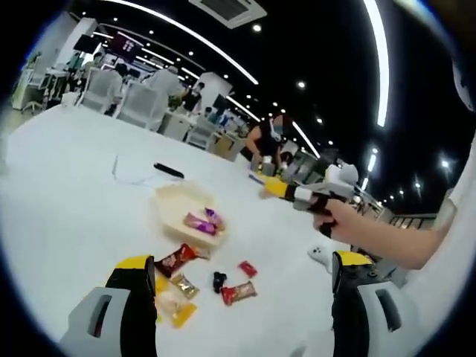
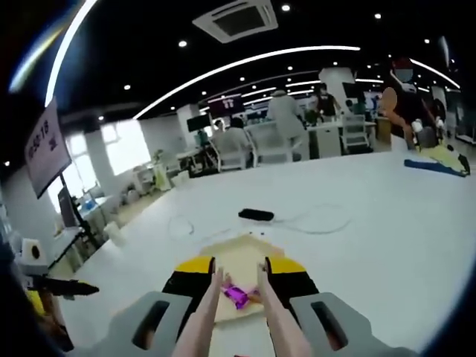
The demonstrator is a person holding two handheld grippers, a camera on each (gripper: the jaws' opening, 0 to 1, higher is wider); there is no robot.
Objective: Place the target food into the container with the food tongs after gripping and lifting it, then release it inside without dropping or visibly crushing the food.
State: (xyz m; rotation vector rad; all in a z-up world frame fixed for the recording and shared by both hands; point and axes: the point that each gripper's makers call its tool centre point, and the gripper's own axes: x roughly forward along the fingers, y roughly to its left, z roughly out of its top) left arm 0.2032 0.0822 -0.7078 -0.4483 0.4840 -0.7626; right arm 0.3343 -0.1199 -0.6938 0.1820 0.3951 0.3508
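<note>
Right gripper (image 2: 239, 277) grips the tongs (image 2: 239, 316), jaws pressed on the two pale arms, and those arms run forward with a gap between their tips, right above the container (image 2: 242, 256). Left gripper (image 1: 242, 286) hangs with its jaws wide apart and nothing between them, over the snacks nearest the camera. Now from big to small, everything placed against the container: the white table (image 1: 67, 193) carries it all, and the pale container (image 1: 178, 204) sits near its middle. Beyond the container lies a sheet of paper (image 1: 134, 172) with a black bar (image 1: 169, 170) just beside it; in the right gripper view the black bar (image 2: 255, 215) lies past the container's far edge with a thin cable (image 2: 312, 219) looping next to it. Off to the container's right in the left gripper view, a hand (image 1: 335, 219) holds the other gripper in the air. Inside the container rest purple-wrapped candies (image 1: 202, 222), and the purple candy (image 2: 238, 296) shows between the tong tips, contact I can't tell. On the near side of the container, loose on the table: a red packet (image 1: 177, 259), a yellow packet (image 1: 178, 312), a brown bar (image 1: 238, 292), a gold sweet (image 1: 184, 284), a small red sweet (image 1: 248, 268) and a small black piece (image 1: 219, 280).
</note>
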